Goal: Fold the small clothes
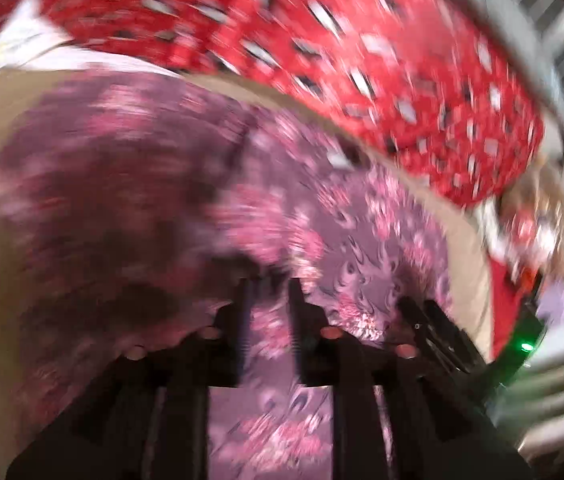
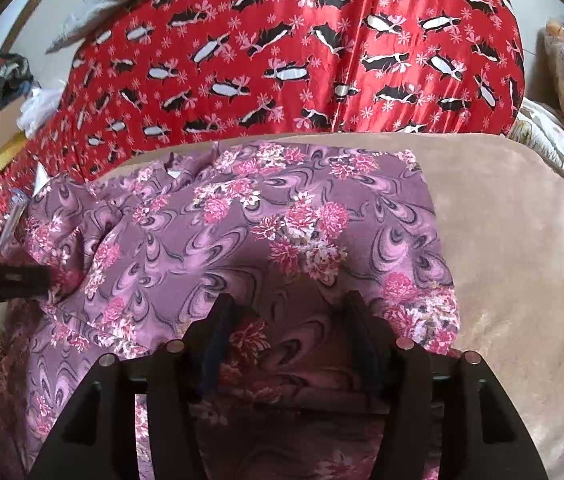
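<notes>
Left wrist view: heavy blur smears everything. The left gripper (image 1: 270,292) points its two dark, flat fingers (image 1: 244,320) forward and down over a purple floral garment (image 1: 130,184), a thin printed cloth with pink blooms and dark swirls. The fingers stand a little apart with cloth showing in the gap; whether they pinch it I cannot tell. Beyond the tips, past the garment, a beige plush cover (image 1: 465,248) curves as a soft band, and farther off spreads a red satin sheet (image 1: 361,60) with black and white patches. To the right of the fingers another dark tool body with a green light (image 1: 526,347) shows.

Right wrist view: sharp. The right gripper (image 2: 287,308) angles down, its black wedge fingers (image 2: 220,320) spread wide, the purple floral garment (image 2: 242,220) lying between and under them, rumpled to the left, flatter ahead. To the right lies the bare beige plush cover (image 2: 521,240), fuzzy and matte. Ahead, the red satin sheet (image 2: 282,60) shines glossy. Far left, the other gripper's dark tip (image 2: 6,278) touches the garment's bunched edge.
</notes>
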{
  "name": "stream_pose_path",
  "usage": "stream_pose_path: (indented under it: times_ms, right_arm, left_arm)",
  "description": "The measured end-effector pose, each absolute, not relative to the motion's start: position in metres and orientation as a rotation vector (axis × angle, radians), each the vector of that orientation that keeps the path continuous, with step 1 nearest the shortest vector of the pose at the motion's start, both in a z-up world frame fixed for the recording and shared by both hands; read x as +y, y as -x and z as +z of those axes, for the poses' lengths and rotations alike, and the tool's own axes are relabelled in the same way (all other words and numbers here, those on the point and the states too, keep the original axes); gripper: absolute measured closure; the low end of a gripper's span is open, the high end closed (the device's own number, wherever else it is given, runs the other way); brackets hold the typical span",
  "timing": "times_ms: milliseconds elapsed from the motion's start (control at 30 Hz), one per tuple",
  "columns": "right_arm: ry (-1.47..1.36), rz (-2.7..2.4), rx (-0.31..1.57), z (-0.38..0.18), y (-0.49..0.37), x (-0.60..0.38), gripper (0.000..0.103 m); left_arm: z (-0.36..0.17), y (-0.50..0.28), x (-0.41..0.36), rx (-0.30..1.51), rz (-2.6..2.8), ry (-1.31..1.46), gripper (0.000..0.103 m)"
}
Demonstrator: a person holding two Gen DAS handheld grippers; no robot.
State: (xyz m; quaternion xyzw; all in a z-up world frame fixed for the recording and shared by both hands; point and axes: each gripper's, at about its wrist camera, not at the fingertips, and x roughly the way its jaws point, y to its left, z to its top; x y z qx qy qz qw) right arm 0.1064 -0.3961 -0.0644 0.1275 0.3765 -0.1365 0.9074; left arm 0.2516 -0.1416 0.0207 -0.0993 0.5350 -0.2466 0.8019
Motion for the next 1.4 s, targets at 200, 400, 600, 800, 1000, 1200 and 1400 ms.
stream_pose_path:
  times_ms: [200, 400, 600, 800, 1000, 1200, 1400]
  right_arm:
    - [-0.328, -0.130, 0.680, -0.018, -0.118, -0.358, 0.043]
    - [-0.134, 0.028, 0.739, -0.012, -0.166, -0.263, 0.034]
    - [-0.020, -0.008, 0.791, -0.034, -0.205, -0.233, 0.092]
    - [-0.400, -0.024, 0.649, -0.013, -0.169, -0.315, 0.093]
    - [-0.622, -0.138, 0.684, -0.039, -0.121, -0.391, 0.093]
    - [-0.831, -0.174, 0.647, -0.056, -0.078, -0.429, 0.054]
    - [-0.899, -0.217, 0.615, -0.055, -0.088, -0.449, 0.051]
  left_arm:
    - [0.010, -0.270, -0.055, 1.137, -0.294, 0.420, 0.062]
    - [-0.022, -0.288, -0.050, 1.220, -0.315, 0.491, 0.062]
    - [-0.021, -0.298, -0.054, 1.210, -0.338, 0.493, 0.062]
    - [-0.021, -0.292, -0.056, 1.206, -0.353, 0.483, 0.053]
    - [-0.023, -0.290, -0.068, 1.197, -0.333, 0.417, 0.053]
    - [-0.021, -0.289, -0.074, 1.168, -0.316, 0.389, 0.053]
    - [-0.012, -0.288, -0.077, 1.106, -0.365, 0.398, 0.053]
